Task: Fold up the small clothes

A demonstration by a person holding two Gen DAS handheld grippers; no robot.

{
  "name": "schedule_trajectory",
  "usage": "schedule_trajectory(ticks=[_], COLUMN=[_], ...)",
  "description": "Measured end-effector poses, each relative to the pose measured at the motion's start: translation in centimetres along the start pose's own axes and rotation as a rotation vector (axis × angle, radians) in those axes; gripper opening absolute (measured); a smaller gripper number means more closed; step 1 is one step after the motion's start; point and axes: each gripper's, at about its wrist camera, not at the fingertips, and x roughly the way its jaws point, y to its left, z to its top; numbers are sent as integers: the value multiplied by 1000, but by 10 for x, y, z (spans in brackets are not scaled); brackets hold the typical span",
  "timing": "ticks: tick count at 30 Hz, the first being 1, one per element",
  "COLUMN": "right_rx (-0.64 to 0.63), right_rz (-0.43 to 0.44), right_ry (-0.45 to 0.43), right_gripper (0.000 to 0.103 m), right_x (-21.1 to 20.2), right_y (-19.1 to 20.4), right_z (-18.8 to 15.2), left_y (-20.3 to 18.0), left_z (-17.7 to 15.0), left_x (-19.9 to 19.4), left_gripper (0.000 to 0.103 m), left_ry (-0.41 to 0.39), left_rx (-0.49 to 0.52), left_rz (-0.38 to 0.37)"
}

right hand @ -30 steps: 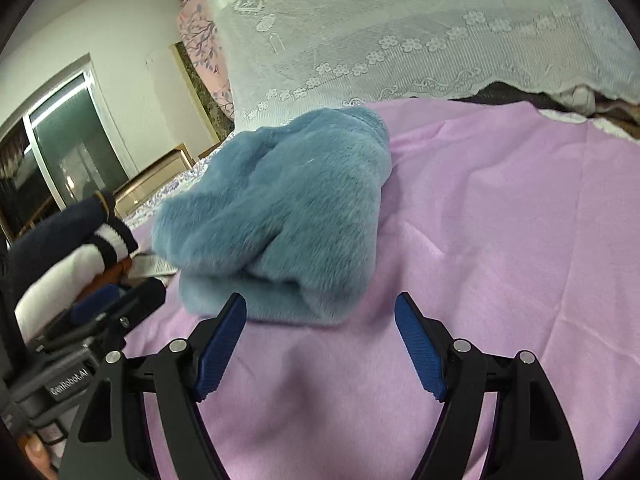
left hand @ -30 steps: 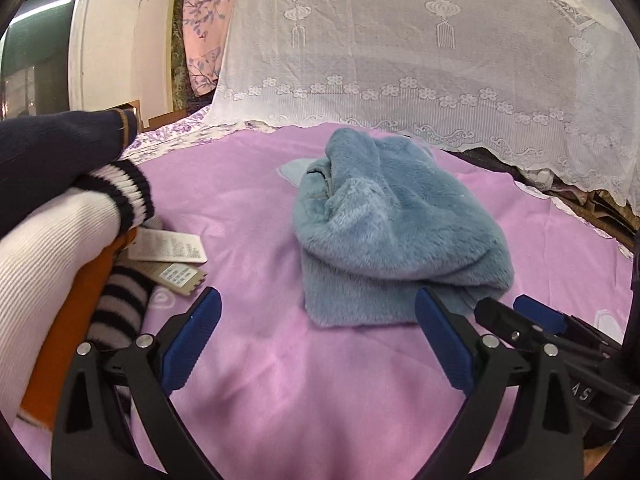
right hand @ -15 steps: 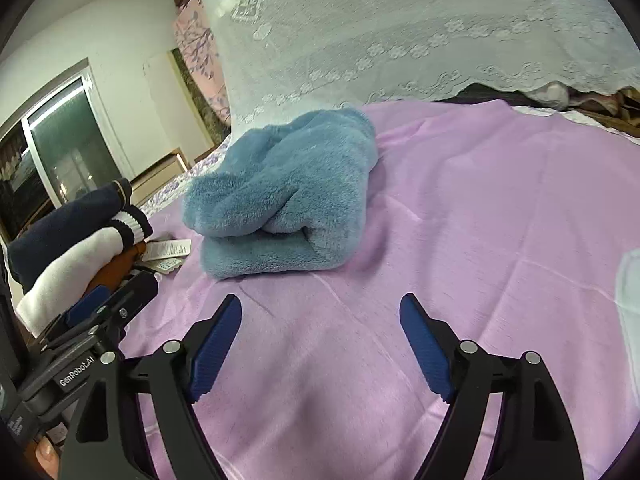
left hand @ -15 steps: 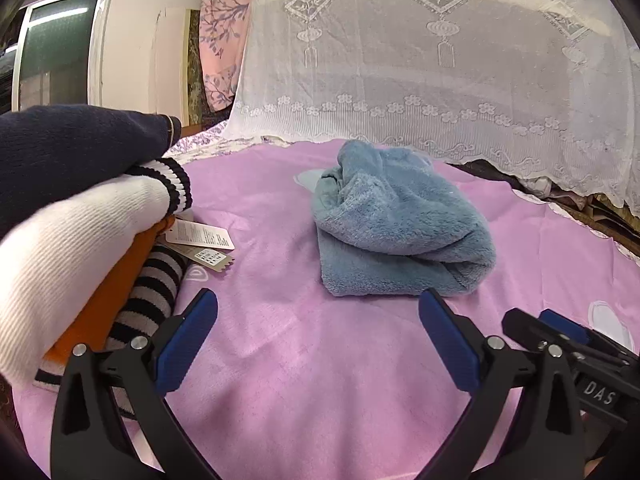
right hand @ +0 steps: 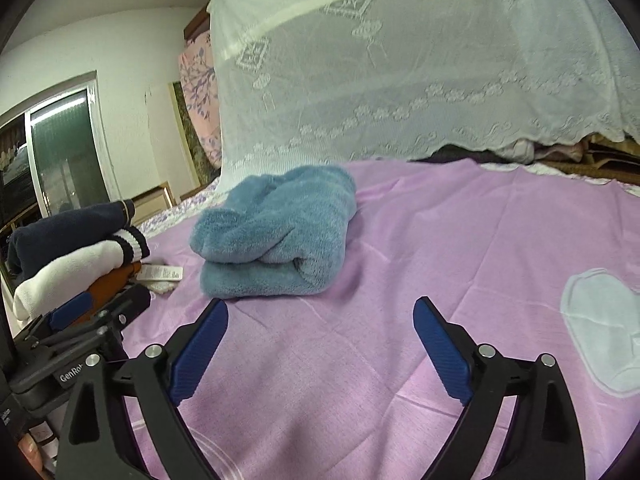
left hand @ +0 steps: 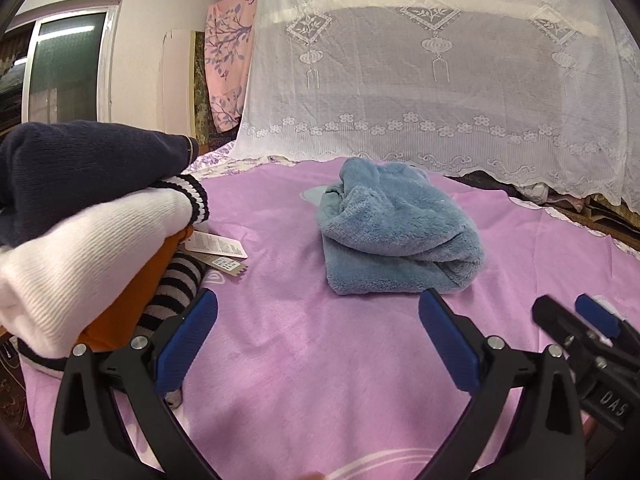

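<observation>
A folded fluffy blue garment (left hand: pixel 396 228) lies on the purple bedsheet (left hand: pixel 304 352); it also shows in the right wrist view (right hand: pixel 276 236). My left gripper (left hand: pixel 318 320) is open and empty, a short way in front of the garment. My right gripper (right hand: pixel 320 328) is open and empty, also in front of it and apart from it. The right gripper's tip (left hand: pixel 576 328) shows at the right of the left wrist view, and the left gripper's tip (right hand: pixel 92 312) shows at the left of the right wrist view.
A stack of folded clothes (left hand: pixel 84 216) in navy, white, orange and stripes, with paper tags (left hand: pixel 218 246), sits at the left; it also shows in the right wrist view (right hand: pixel 76 256). A white lace net (left hand: pixel 440 80) hangs behind the bed. A window (right hand: pixel 60 148) is far left.
Both grippers have drawn back from the blue garment, which now lies farther off and smaller in both views. Both stayed open and empty.
</observation>
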Motion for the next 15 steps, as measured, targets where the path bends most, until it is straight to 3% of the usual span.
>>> schedule_trajectory(ticks=[7,12,15], right_rx=[-39,-26,16], right_rz=[37,24,23], right_ry=[-80,-45,-33], right_gripper=[99,99,99], right_x=[-15,12,27], right_y=[9,7,-5], right_z=[8,37,37], left_y=[4,8,9], left_z=[22,49,41], left_x=[-4,23,46], left_gripper=[98,98,98], left_ry=[12,80,114], left_rx=[20,-13,-41], left_rz=[7,17,38])
